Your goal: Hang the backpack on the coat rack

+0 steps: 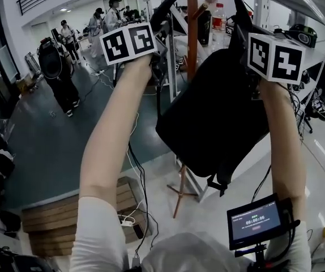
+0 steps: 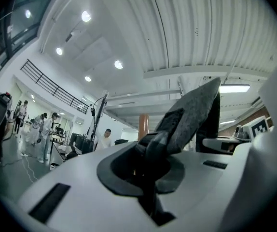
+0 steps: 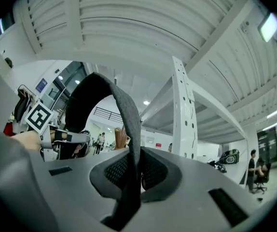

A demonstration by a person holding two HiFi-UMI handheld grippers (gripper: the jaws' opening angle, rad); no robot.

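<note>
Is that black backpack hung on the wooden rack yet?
Not hung yet. The left gripper and right gripper are each shut on the strap, holding the backpack up by the coat rack.

The backpack (image 1: 219,112) hides the middle of the coat rack (image 1: 192,27) pole; only its top and its feet show. In the head view, the marker cubes (image 1: 128,43) cover the tips of the left claw (image 2: 148,146) and the right claw (image 3: 134,170). The words on the small screen (image 1: 255,221) are too tiny to read.
</note>
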